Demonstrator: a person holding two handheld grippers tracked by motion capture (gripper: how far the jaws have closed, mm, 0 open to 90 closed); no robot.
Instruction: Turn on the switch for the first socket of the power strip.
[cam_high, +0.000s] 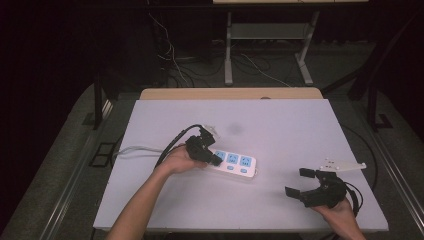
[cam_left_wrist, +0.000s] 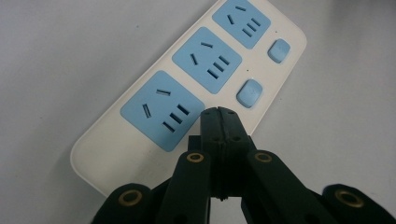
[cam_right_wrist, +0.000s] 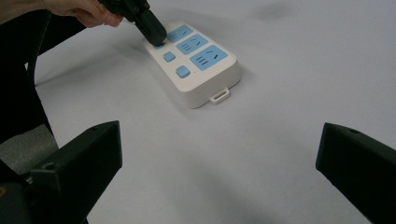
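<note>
A white table (cam_high: 280, 120) fills the middle of the high view, its far edge backed by a strip of pale wood, with dark floor, loose cables and the grey legs of a stand in the upper part of the frame. On it, just left of centre, lies a white power strip (cam_high: 239, 165) with three blue socket faces in a row and small blue switch buttons along its near edge; a grey cord (cam_high: 135, 150) runs off toward the left edge of the table. The person's left forearm enters from the bottom left, and the left gripper (cam_high: 214, 159) sits over the left end of the strip. In the left gripper view its jaws are pressed together with no gap, the tip (cam_left_wrist: 219, 114) over the strip's surface beside the nearest socket face (cam_left_wrist: 162, 109), close to a switch button (cam_left_wrist: 249, 93). The right gripper (cam_high: 302, 184) rests in the lower right of the high view, well apart from the strip, held by a hand (cam_high: 340, 212) at the bottom edge; its jaws stand wide apart with nothing between them, as the right gripper view confirms, where the strip (cam_right_wrist: 196, 60) lies in the upper centre.
</note>
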